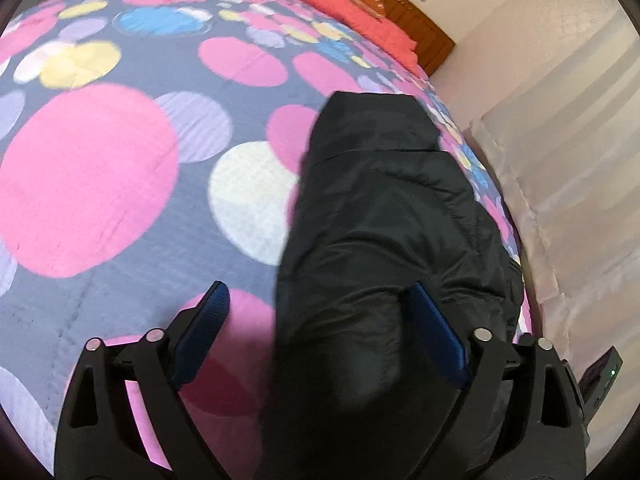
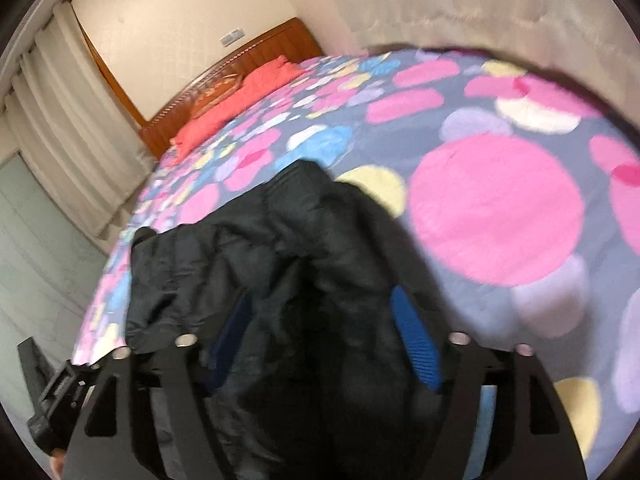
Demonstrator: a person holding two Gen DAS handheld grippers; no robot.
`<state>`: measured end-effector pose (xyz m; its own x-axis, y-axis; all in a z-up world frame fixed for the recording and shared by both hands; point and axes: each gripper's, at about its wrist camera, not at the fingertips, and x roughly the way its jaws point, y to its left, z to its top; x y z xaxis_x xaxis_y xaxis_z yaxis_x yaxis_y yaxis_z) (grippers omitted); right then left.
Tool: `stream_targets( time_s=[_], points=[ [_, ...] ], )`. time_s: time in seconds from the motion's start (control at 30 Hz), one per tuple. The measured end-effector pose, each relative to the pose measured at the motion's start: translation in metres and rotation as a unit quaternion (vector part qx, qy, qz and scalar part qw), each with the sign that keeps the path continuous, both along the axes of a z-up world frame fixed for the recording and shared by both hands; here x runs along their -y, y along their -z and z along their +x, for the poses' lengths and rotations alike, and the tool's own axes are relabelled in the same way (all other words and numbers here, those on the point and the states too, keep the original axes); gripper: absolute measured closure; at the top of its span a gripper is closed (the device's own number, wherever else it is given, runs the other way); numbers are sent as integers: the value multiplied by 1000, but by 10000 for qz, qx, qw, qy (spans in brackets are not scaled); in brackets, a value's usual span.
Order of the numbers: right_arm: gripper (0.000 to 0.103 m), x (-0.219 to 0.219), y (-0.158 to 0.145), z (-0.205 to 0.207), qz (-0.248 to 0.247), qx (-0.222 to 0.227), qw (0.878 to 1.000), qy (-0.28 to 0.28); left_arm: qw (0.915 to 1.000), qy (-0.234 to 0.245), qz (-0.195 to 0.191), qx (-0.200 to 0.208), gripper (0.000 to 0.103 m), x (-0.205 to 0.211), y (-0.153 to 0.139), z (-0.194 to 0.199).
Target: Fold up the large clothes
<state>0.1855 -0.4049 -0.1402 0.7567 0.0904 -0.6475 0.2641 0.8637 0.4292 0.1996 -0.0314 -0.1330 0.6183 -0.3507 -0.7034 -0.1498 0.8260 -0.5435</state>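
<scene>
Jacket: a black padded jacket point(image 1: 384, 208) lies in a long bundle near the edge of the bed, on the polka-dot bedspread point(image 1: 100, 176); in the right wrist view the jacket point(image 2: 280, 240) fills the lower middle.
Left tool: the left tool point(image 1: 320, 320) has its 2 blue-padded fingers point(image 1: 204, 332) spread wide, with jacket fabric bulging between them; the left pad is clear of the cloth.
Right tool: the right tool point(image 2: 320, 324) has its blue pads point(image 2: 416, 340) apart, jacket fabric bunched between them; whether they pinch it I cannot tell, as the view is blurred.
Bed head: a coral pillow point(image 1: 352, 12) lies against the brown wooden headboard point(image 1: 404, 8).
Side: pale curtains point(image 2: 68, 136) hang beside the bed.
</scene>
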Motion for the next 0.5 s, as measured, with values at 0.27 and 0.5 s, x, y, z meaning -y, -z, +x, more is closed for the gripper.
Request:
stream_targets(
  time_s=[0.27,0.5],
  points=[
    [22,20,41,23,260,-700,9971,-143,9961,293,-810,-190,5,3,27,9],
    [18,25,56,31,1043,-616,9903,-677,9900,802,-1149,-192,3,8,40,21]
  ],
)
